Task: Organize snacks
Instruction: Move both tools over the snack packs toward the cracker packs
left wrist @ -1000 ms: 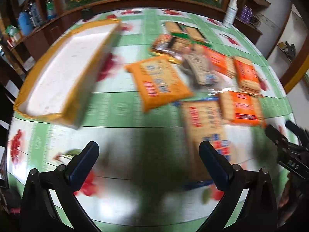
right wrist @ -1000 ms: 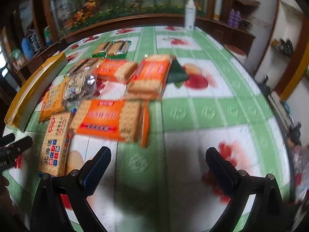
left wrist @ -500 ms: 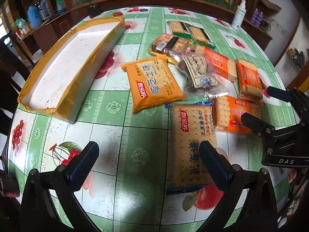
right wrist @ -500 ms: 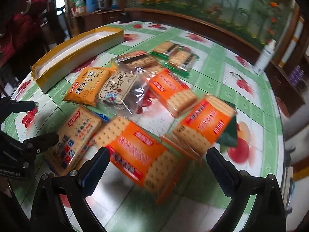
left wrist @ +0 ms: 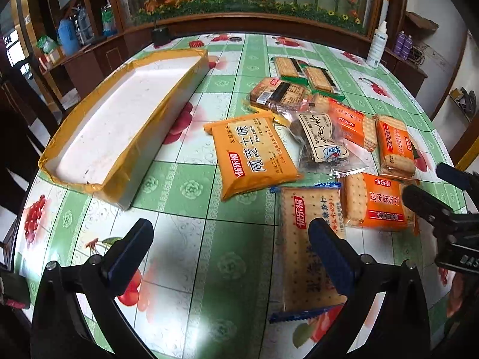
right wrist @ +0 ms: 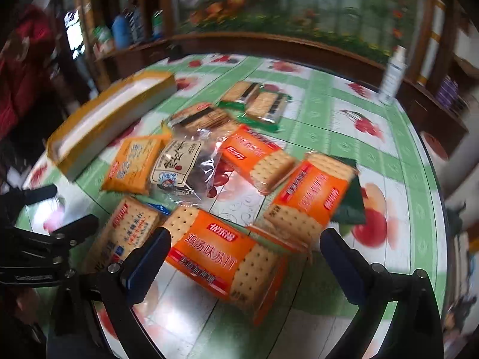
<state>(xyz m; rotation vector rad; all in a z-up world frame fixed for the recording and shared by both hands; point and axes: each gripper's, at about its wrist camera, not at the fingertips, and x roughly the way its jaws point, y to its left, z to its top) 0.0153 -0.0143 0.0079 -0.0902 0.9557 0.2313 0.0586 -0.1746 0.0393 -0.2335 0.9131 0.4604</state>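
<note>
One orange cracker pack [right wrist: 223, 261] lies between the right gripper's [right wrist: 244, 257] spread jaws.

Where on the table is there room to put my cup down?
There is bare cloth between the long white tray with yellow taped edges and the yellow cheese-cracker packet, and in front of the open left tongs. It is crowded on the right, where the orange cracker packets overlap.

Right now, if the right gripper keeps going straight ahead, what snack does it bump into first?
Most likely the orange cracker pack lying between the open right gripper fingers. Height above the table is hard to judge.
</note>
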